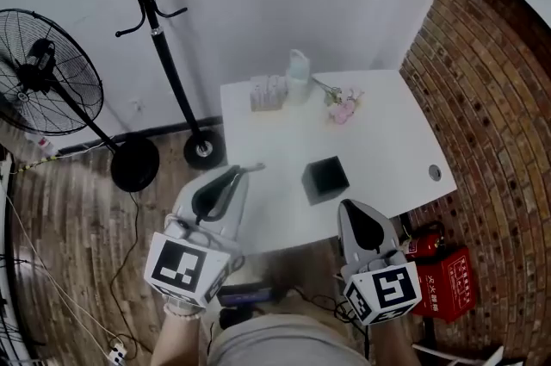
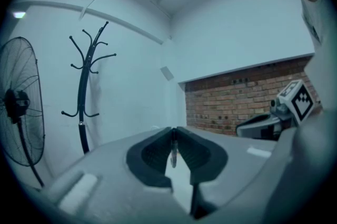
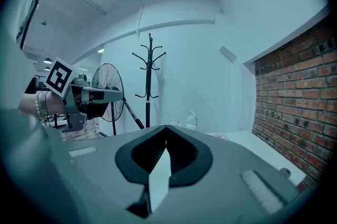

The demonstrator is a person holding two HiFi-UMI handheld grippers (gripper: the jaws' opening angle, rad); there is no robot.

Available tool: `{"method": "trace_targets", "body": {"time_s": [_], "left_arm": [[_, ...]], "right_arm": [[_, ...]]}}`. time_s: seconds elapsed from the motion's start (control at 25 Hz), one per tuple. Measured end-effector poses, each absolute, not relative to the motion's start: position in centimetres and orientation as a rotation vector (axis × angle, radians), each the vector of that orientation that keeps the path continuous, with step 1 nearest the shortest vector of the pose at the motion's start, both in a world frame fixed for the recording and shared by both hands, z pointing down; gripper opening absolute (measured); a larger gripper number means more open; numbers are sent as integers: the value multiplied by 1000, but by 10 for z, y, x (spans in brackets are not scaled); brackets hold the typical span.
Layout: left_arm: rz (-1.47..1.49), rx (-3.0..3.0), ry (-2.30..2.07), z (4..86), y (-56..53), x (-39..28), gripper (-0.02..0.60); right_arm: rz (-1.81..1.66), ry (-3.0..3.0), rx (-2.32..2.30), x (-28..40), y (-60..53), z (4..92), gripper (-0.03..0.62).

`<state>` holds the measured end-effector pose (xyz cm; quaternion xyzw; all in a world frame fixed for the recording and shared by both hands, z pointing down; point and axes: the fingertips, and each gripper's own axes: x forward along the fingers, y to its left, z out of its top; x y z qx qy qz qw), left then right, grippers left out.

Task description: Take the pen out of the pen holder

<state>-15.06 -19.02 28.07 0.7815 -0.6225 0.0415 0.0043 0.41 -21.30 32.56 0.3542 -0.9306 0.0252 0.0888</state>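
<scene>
Clearly the pen [image 1: 253,169] is out of the pen holder [image 1: 325,181]. It sits pinched in the left tongs [image 2: 172,136], which are closed on it, with a slim pale shaft showing between the pads. From the head view a short grey length pokes past the tong tips, just left of the holder and apart from it. The shaft looks roughly in line with the tongs, but so little of it shows that I cannot fix its long axis with confidence.

The holder, a dark square box, stands on the white bench [image 1: 387,132]. The left tongs are to its left and the right tongs [image 1: 349,205] are near its front right corner. The right tongs are closed with nothing between them, so the left hand alone has the pen. My judgement is that what remains is carrying it clear or setting it down beside the holder.

For writing, each tongs' cube carries only black-and-white square markers. A red box [image 1: 448,282] on the floor, off to the holder's right, has pale print too small to read.
</scene>
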Motion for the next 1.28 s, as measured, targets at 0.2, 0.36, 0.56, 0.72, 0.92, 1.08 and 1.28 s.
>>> {"method": "trace_targets", "body": {"time_s": [0.2, 0.36, 0.56, 0.72, 0.92, 1.08, 1.28], "left_arm": [[148, 2383, -2032, 282, -174, -171, 25], [169, 2321, -2081, 285, -159, -188, 25], [175, 2239, -2166, 284, -139, -208, 25], [177, 2191, -2230, 284, -123, -222, 25], [182, 2117, -2287, 288, -105, -238, 25], [187, 2053, -2329, 289, -91, -249, 25], [179, 1984, -2354, 296, -75, -262, 25]], "right_arm": [[62, -2814, 955, -20, -213, 323, 3], [61, -2836, 884, -39, -210, 323, 3], [50, -2864, 777, -62, -203, 322, 4], [40, -2883, 704, -79, -196, 321, 3], [24, -2902, 618, -99, -190, 320, 3], [14, -2913, 555, -114, -183, 319, 3], [12, -2912, 494, -130, -175, 321, 3]]}}
